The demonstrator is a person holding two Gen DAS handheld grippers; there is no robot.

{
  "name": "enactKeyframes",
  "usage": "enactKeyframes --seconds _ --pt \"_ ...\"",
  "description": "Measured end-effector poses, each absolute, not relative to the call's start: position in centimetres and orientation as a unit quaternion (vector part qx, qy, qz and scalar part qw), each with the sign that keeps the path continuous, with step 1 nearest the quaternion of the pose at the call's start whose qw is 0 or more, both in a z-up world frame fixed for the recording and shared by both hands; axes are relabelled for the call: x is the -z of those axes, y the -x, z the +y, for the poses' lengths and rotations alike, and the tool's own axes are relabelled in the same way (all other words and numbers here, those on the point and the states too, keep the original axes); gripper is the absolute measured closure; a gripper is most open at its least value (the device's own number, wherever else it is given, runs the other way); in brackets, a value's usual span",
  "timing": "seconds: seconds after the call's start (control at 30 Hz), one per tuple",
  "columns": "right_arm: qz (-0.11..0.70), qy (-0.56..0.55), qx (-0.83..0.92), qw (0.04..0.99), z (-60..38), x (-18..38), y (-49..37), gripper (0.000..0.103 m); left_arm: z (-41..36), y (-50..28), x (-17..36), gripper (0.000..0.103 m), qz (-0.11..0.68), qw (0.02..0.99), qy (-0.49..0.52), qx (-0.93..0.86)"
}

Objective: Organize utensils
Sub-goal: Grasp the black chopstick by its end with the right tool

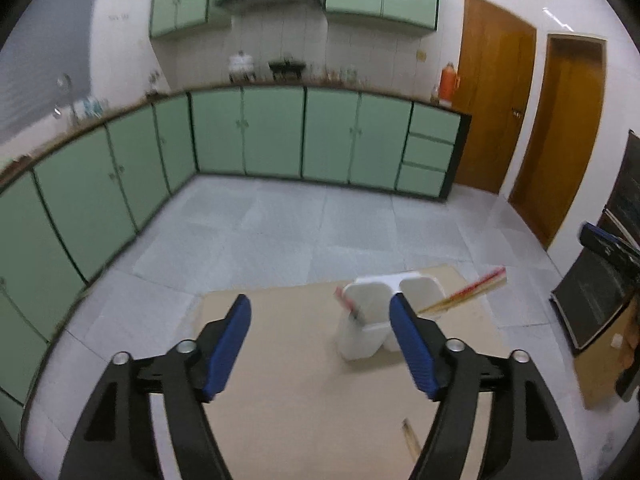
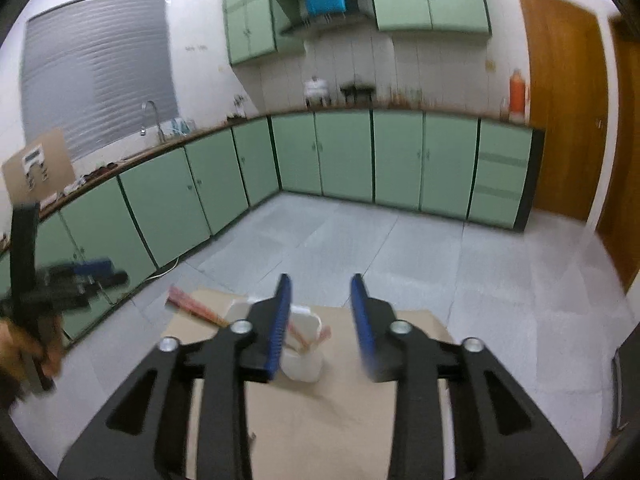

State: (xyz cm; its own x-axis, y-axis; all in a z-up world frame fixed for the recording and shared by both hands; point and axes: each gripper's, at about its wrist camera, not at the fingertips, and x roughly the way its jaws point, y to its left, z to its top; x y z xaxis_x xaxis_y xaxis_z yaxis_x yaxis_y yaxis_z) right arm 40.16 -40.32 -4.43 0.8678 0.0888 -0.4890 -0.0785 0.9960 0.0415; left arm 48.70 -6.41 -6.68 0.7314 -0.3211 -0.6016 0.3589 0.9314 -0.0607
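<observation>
A white utensil holder (image 1: 368,320) with compartments stands on a brown cardboard sheet (image 1: 288,380) on the floor. Red chopsticks (image 1: 350,306) stick out of its near compartment, and a bundle of red and yellow chopsticks (image 1: 466,290) leans out of the right one. A single chopstick (image 1: 411,438) lies on the cardboard near my right finger. My left gripper (image 1: 320,312) is open and empty, above the sheet, left of the holder. In the right wrist view my right gripper (image 2: 322,292) is open and empty above the holder (image 2: 304,356); chopsticks (image 2: 196,306) lean out at its left.
Green base cabinets (image 1: 272,132) run along the back and left walls. Two brown doors (image 1: 560,136) are at the right, with a dark appliance (image 1: 600,292) near them. The left hand-held gripper (image 2: 60,284) shows at the left of the right wrist view.
</observation>
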Motion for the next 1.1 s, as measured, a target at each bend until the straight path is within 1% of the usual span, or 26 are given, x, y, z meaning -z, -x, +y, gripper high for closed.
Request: enactKeyframes --seconds 0.03,0.1,0.2,0.23,0.3,0.4,0.47,0.67,0.87,1.1 --pt "0.249 0.003 -0.045 0.968 -39.8 6.0 -37.4 0.064 -5.7 -47.1 7.0 0.028 0.308 0.933 -0.030 0.182" --pt "0.252 0.023 -0.048 0.966 -38.9 9.0 -33.7 0.064 -4.6 -43.1 8.5 0.028 0.286 0.941 -0.036 0.175" --pt "0.277 0.035 -0.057 0.959 -36.7 15.3 -27.9 0.064 -3.5 -37.3 11.5 0.028 0.262 0.950 -0.036 0.164" --pt "0.293 0.029 -0.064 0.953 -35.8 18.2 -25.7 0.064 -3.2 -35.4 12.7 0.028 0.257 0.953 -0.030 0.157" --pt "0.314 0.024 -0.066 0.947 -34.0 22.1 -22.9 0.065 -2.9 -32.1 14.8 0.027 0.242 0.959 -0.022 0.145" --pt "0.342 0.028 -0.078 0.936 -31.2 26.6 -20.4 0.065 -3.0 -28.0 17.7 0.024 0.224 0.965 -0.011 0.134" --pt "0.355 0.046 -0.086 0.930 -29.4 28.5 -19.7 0.066 -3.4 -25.9 19.3 0.024 0.217 0.967 -0.017 0.130" --pt "0.365 0.098 -0.102 0.920 -26.1 30.2 -18.9 0.066 -3.0 -23.1 21.3 0.023 0.230 0.964 0.004 0.133" --pt "0.369 0.104 -0.109 0.917 -25.1 31.0 -18.9 0.066 -2.7 -22.8 23.2 0.023 0.254 0.958 0.001 0.136" --pt "0.364 0.087 -0.107 0.921 -24.9 31.4 -20.0 0.067 -2.4 -23.2 23.5 0.023 0.264 0.956 0.004 0.130"
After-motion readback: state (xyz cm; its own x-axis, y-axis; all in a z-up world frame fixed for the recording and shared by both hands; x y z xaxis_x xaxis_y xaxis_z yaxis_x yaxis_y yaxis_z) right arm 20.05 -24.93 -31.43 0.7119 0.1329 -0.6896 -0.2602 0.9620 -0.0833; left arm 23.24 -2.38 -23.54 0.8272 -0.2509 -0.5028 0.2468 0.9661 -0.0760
